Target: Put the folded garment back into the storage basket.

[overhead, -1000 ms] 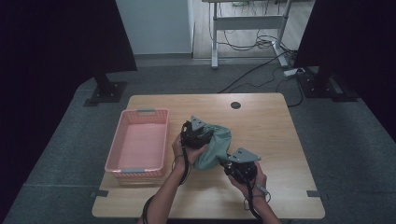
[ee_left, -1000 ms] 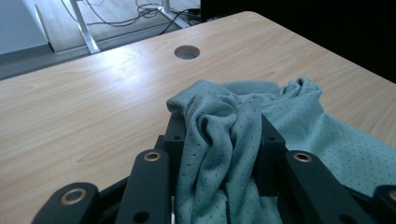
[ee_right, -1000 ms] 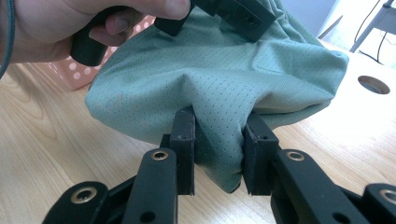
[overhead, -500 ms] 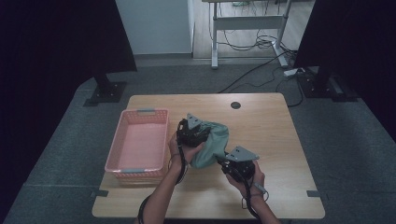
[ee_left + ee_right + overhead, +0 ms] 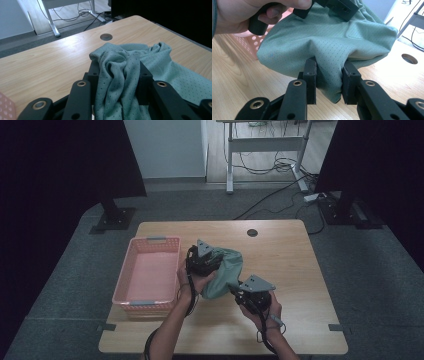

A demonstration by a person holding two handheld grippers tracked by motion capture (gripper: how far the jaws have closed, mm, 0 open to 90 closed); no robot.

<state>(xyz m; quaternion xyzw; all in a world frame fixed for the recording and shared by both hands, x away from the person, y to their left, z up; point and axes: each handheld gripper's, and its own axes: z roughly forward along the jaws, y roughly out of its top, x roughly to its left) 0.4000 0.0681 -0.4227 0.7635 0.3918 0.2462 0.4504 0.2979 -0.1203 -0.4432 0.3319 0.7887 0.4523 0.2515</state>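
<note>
Almost nothing has moved since a second ago: we hold the green cloth (image 5: 224,275) over the tabletop (image 5: 295,265) beside the pink basket (image 5: 149,270), left hand-held gripper (image 5: 117,75) and right hand-held gripper (image 5: 329,75) both clamped on it, and uneven pulling could slip one fold free.

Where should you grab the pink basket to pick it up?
Best guess: take the pink basket by its rim, at the grey handle on the near short wall, coming straight down from above. It stands upright and open, and the rim looks thin enough for jaws to pinch.
</note>
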